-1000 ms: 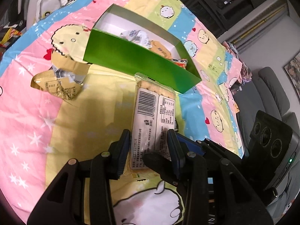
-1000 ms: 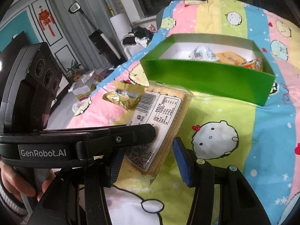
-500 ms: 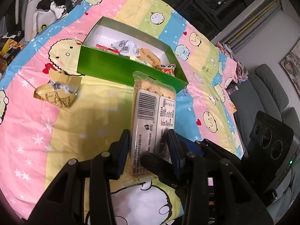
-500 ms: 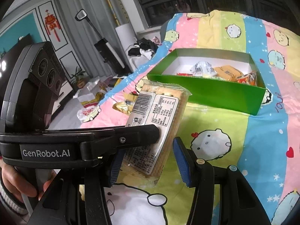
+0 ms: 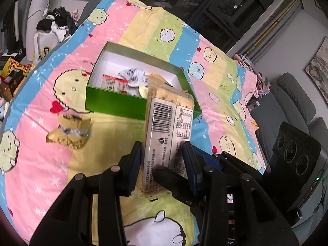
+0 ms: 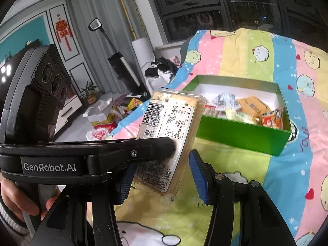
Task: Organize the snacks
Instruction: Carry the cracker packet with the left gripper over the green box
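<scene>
The left gripper (image 5: 162, 160), clamped on the cracker pack (image 5: 169, 135), has lifted it off the bedspread (image 5: 41, 153) toward the green box (image 5: 114, 102), the right gripper (image 6: 162, 176) half open around it.

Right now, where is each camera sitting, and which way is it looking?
Left wrist view: sits on the left gripper, looking forward and down at the cracker packet and green box; only gripper parts show, no body.
Right wrist view: sits on the right gripper, facing the same things from further right; a hand shows at lower left.
Both views share the cracker packet, green box and cartoon blanket.
</scene>
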Demonstrator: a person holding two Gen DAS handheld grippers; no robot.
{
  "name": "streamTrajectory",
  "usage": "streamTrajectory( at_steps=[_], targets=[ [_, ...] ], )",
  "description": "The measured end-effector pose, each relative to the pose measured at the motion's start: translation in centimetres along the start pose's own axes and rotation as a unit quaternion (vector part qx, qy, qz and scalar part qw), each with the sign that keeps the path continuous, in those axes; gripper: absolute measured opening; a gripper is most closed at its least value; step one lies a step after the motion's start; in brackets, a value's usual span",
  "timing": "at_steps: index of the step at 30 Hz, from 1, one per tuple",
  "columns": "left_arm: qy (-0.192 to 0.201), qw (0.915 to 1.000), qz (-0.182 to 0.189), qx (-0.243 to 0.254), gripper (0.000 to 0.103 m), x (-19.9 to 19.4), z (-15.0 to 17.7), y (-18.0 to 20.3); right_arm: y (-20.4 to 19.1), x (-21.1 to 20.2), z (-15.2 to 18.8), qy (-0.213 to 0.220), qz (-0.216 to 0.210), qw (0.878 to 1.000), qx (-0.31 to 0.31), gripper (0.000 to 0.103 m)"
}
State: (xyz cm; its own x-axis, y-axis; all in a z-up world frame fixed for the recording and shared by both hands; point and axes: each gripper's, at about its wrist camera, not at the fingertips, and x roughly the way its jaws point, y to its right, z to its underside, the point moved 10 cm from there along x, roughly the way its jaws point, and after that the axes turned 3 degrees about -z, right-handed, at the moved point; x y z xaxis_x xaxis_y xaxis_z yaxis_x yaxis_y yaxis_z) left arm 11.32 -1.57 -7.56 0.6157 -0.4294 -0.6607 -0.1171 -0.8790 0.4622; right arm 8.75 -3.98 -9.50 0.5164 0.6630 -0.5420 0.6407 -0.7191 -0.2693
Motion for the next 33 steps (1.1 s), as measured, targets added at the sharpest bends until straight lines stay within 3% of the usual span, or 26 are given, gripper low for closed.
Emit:
streamTrajectory(
  at_steps=[20,33],
  targets=[
    [0.002,0.9995,0.028,0.016,0.039,3.3,-6.8,1.2,4.1,1.0,-5.5,0.027,0.034,0.999,0.002,0.054],
    [-0.022,0.9995,0.023,0.006,0.04,8.9,-12.4,-1.4,8.9,6.3,-9.7,0.009,0.032,0.999,0.01,0.054]
  ],
)
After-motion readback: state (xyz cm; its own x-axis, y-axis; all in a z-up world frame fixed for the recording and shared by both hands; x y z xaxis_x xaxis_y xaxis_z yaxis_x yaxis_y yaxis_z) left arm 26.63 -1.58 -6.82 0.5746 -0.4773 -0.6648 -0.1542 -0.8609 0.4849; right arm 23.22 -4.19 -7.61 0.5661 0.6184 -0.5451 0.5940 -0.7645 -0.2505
